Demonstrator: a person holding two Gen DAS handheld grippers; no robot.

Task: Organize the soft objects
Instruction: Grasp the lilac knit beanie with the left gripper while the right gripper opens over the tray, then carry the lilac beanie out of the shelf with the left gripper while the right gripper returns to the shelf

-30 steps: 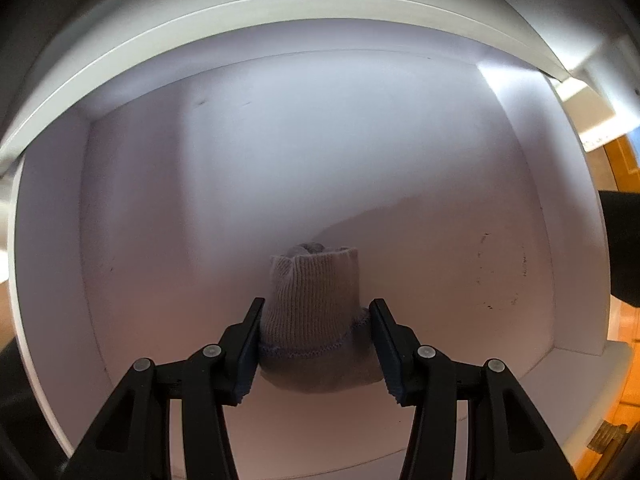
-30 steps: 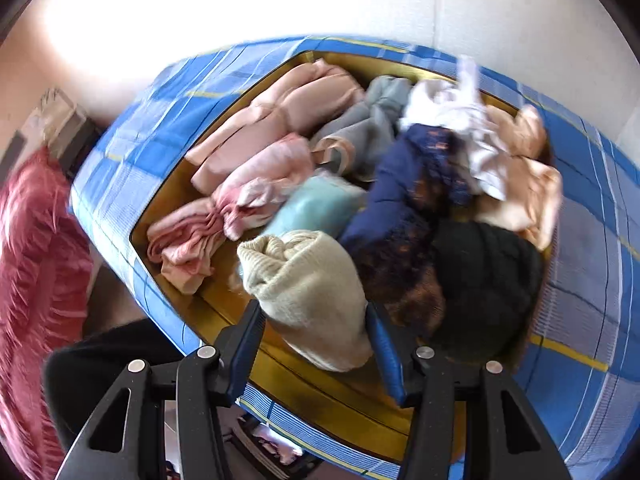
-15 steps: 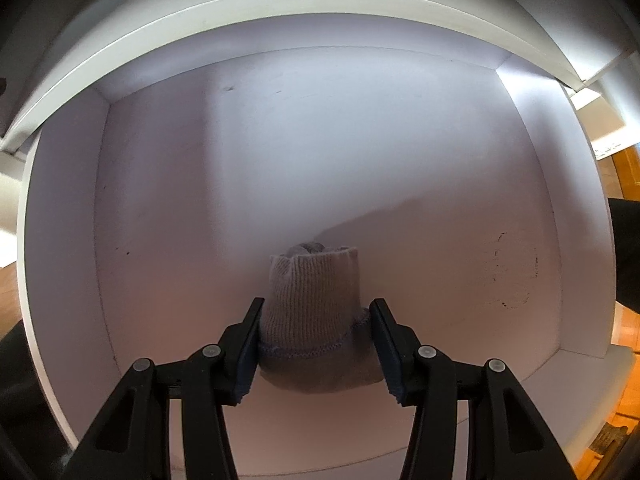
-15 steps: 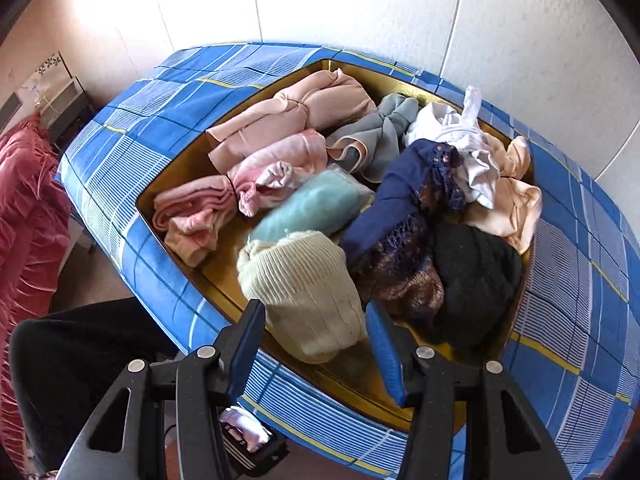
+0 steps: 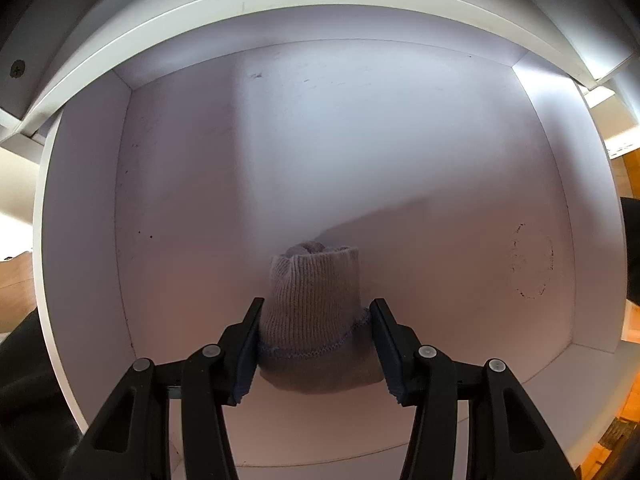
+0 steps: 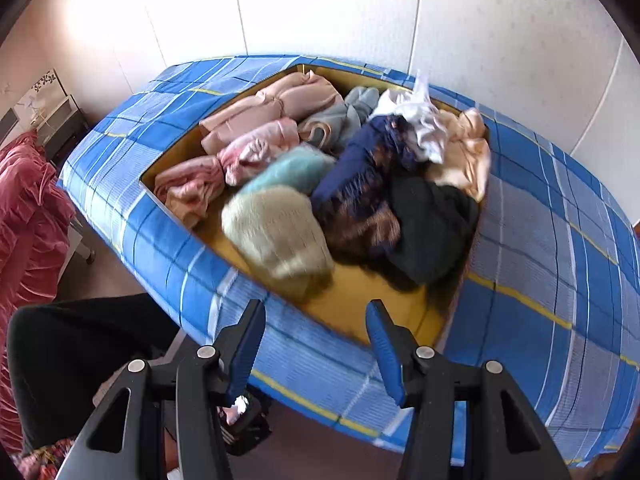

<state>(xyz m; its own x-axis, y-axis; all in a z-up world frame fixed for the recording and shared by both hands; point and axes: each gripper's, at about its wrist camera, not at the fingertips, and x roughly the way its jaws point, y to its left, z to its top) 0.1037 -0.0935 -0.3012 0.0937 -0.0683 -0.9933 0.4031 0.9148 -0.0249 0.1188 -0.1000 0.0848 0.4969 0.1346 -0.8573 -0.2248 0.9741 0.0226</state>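
A grey knitted roll [image 5: 316,300] sits between the fingers of my left gripper [image 5: 316,344], which is shut on it and points down into a white drawer [image 5: 80,220]. The drawer's floor holds nothing else. In the right wrist view my right gripper [image 6: 316,344] is open and empty, hanging over the near edge of a blue plaid box [image 6: 160,248]. Inside the box lie a cream knitted roll [image 6: 276,232], pink rolls [image 6: 256,120], a teal piece [image 6: 288,168], a navy garment [image 6: 360,184], a black one [image 6: 432,224] and pale ones [image 6: 464,148].
The box's yellow floor [image 6: 360,300] is bare at its near corner. Red fabric [image 6: 24,216] hangs at the left. A person's black clothing [image 6: 80,344] is below the right gripper. White wall panels stand behind the box. A dark sleeve [image 5: 630,252] shows beside the drawer.
My right gripper has drawn back from the box, so the cream roll now lies beyond its fingertips instead of between them. The left gripper keeps hold of the grey roll, nearly still.
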